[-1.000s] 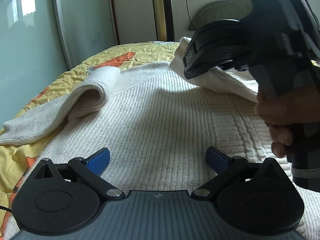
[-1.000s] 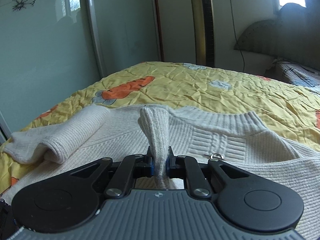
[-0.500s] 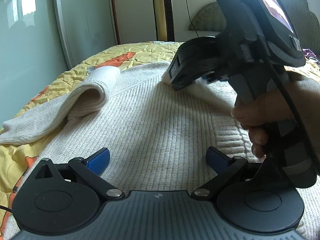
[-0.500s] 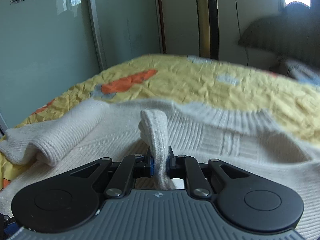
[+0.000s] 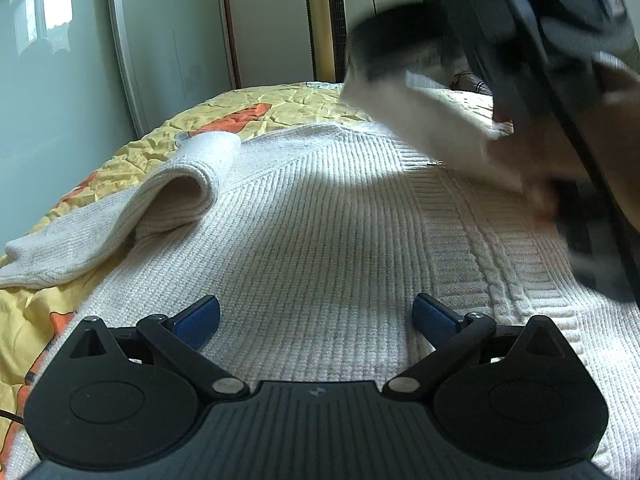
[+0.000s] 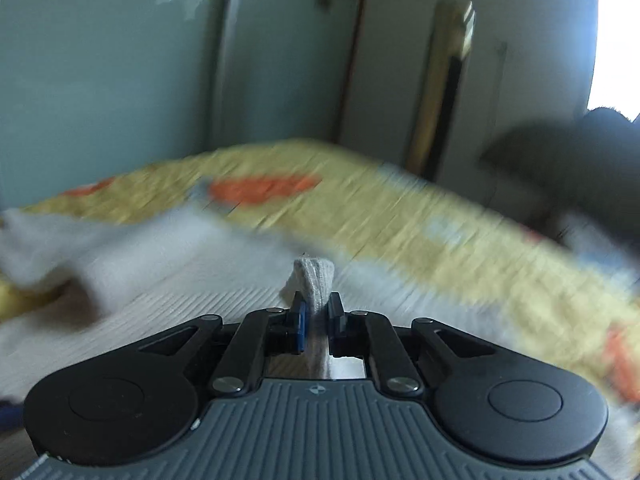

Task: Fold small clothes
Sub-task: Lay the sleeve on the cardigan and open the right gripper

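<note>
Since the earlier frame, the right claw (image 5: 360, 56) has lifted the sleeve (image 5: 432, 136) higher over the sweater (image 5: 320, 220) on the bed (image 5: 280, 108); the left claw (image 5: 316, 318) hovers apart above the body. In the right view, the right claw (image 6: 318, 316) is closing, clamped on the sleeve's end (image 6: 314, 280), which must travel across toward the left.
</note>
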### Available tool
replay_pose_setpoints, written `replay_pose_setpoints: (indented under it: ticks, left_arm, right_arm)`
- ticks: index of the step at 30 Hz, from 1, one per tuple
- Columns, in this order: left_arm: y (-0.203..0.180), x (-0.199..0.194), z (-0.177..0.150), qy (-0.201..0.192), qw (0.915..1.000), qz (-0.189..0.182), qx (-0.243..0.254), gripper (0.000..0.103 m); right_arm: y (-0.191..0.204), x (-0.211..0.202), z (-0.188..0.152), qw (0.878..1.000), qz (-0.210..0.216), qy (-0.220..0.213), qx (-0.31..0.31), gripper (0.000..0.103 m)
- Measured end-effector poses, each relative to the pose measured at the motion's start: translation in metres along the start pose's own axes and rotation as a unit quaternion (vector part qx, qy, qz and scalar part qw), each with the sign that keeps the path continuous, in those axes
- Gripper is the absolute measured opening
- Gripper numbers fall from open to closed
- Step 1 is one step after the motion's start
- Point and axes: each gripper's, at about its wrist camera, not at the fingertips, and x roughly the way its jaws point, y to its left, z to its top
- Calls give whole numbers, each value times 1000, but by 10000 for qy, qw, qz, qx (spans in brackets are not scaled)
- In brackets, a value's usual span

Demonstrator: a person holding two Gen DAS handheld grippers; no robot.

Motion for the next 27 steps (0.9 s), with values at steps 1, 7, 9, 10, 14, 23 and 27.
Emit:
replay_pose_setpoints:
  ticks: [1,7,9,10,14,23,27]
  left_arm:
    - [-1,0,0,0,10000,1,-1,103]
    - [0,-1,0,-3,10000,-5,-16,103]
    - [-1,-1,0,-1,10000,-6,-18,103]
    - [-2,-2,0,-2,10000,-5,-19,103]
    - [-3,-3,0,0,10000,-8,-23,103]
    - [-2,-3,0,1,10000,-8,-26,103]
    - [-2,-3,0,2,10000,-11,-37,103]
  right_arm:
    - [-1,-5,4,9994,-204,-286,-15,13]
    - [8,18,4,9968,599,305,-442,14]
    - [9,32,-4,9904,1007,846,-422,18]
    - [8,38,-7,9866,1173,1086,-320,22]
    - [-13,25,-10,9850,1420,896,391,40]
    - [-40,16,-38,9663,1597,1502,1348,43]
    - [-38,5,-37,9706,1407,1288,1471,48]
